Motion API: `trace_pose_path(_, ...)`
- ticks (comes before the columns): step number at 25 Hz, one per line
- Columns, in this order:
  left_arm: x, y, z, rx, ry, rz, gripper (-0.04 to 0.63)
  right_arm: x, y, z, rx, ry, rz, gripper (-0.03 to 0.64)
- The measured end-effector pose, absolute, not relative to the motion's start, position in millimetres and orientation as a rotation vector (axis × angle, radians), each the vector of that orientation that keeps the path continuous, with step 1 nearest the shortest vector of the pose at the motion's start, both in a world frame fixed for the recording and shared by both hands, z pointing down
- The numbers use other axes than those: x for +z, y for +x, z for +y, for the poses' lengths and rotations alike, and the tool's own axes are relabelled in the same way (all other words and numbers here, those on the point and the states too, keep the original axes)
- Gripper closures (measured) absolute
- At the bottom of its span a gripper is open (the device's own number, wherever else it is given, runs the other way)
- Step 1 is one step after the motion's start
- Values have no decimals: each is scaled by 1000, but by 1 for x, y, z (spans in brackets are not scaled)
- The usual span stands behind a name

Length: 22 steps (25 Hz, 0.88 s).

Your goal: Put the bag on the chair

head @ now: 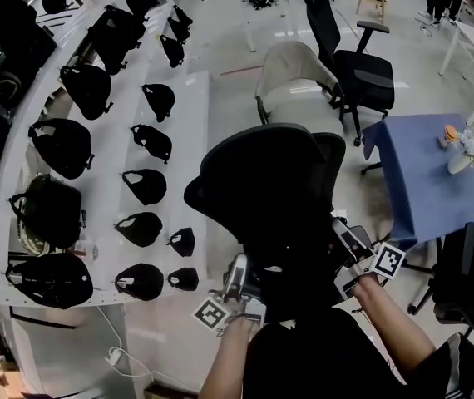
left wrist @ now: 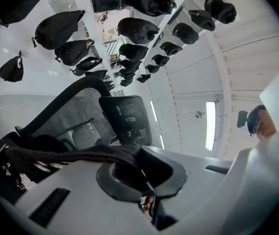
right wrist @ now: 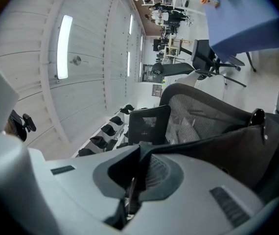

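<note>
A black mesh office chair [head: 262, 173] stands right in front of me, its back and headrest seen from above. Low at its left, my left gripper [head: 247, 279] is shut on a black strap of the bag [left wrist: 46, 155], which stretches away to the left in the left gripper view. On the other side, my right gripper [head: 343, 243] is shut on the bag's dark fabric [right wrist: 237, 146]. Both gripper views look past the bag at the chair's mesh back [left wrist: 76, 116] and headrest [right wrist: 149, 124]. In the head view the bag blends into the black chair.
White shelves [head: 191, 115] with several black bags run along the left. Beyond the mesh chair stand a beige chair [head: 299, 81] and a black armchair [head: 362, 73]. A table with a blue cloth [head: 428, 173] is at the right, another black chair [head: 461, 281] below it.
</note>
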State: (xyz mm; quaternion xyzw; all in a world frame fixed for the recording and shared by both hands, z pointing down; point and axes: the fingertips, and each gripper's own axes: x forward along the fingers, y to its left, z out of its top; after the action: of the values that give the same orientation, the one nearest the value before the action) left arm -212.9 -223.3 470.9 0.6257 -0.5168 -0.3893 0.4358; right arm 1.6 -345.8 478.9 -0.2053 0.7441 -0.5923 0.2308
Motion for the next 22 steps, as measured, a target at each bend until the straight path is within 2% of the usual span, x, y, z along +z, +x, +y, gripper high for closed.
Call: trace_pose_path(22,591,-239,-260,-722,1480,-1286,581,592,-27,-375,-1778,-677,2045,607)
